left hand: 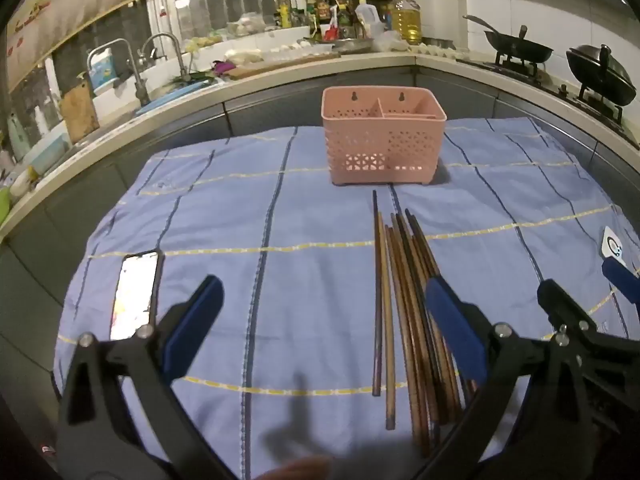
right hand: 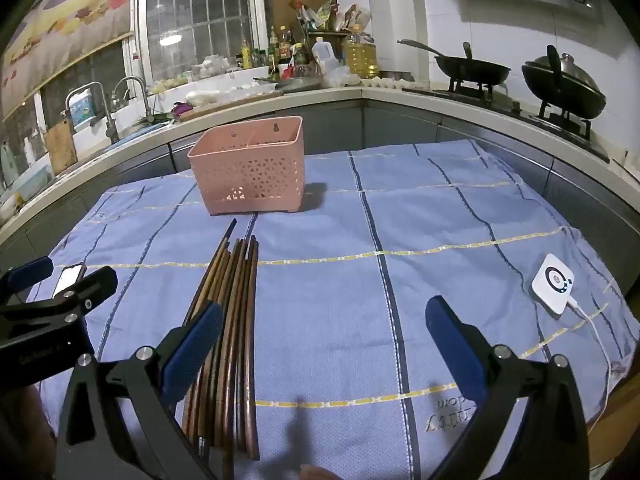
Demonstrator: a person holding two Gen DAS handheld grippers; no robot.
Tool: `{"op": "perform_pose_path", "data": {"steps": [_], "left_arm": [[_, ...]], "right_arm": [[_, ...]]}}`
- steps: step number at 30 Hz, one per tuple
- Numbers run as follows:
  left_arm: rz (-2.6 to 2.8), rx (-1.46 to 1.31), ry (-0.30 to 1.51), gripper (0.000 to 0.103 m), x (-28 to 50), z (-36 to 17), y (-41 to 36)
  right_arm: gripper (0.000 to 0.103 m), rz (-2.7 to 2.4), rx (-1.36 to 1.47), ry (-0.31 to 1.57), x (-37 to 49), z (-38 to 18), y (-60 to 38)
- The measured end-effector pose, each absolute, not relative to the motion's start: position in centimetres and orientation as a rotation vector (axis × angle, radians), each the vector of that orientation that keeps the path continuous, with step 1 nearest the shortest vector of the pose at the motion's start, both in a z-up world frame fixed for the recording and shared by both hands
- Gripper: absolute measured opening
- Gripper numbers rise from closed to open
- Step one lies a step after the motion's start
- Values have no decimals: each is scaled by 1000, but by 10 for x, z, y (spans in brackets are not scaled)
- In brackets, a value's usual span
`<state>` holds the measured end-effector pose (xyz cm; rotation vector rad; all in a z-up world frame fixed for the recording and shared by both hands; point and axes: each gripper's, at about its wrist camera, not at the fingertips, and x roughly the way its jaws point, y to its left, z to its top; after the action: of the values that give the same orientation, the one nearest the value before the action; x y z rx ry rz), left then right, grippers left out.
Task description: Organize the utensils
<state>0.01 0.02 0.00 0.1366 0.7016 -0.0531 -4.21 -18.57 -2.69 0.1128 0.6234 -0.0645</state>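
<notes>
Blue checked cloth (left hand: pixel 224 208) carries basket (left hand: pixel 384 140), chopsticks (left hand: pixel 404 300) (bundled), phone (left hand: pixel 134 296)

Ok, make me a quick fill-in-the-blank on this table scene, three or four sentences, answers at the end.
1. The chopsticks lie on a ____ cloth.
2. The pink basket holds ____ chopsticks so far.
3. Both the left gripper and the right gripper have their jaws ____.
4. The phone lies to the ____ of the chopsticks.

Answers: blue; no; open; left
</notes>
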Motion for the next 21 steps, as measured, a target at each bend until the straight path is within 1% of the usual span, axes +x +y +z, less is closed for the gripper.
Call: {"op": "perform_pose_path", "data": {"steps": [21], "left_arm": [[-63,136,711,97,-5,-1,-6]], "right_arm": [[100,-60,119,632,-40,-30,-184]]}}
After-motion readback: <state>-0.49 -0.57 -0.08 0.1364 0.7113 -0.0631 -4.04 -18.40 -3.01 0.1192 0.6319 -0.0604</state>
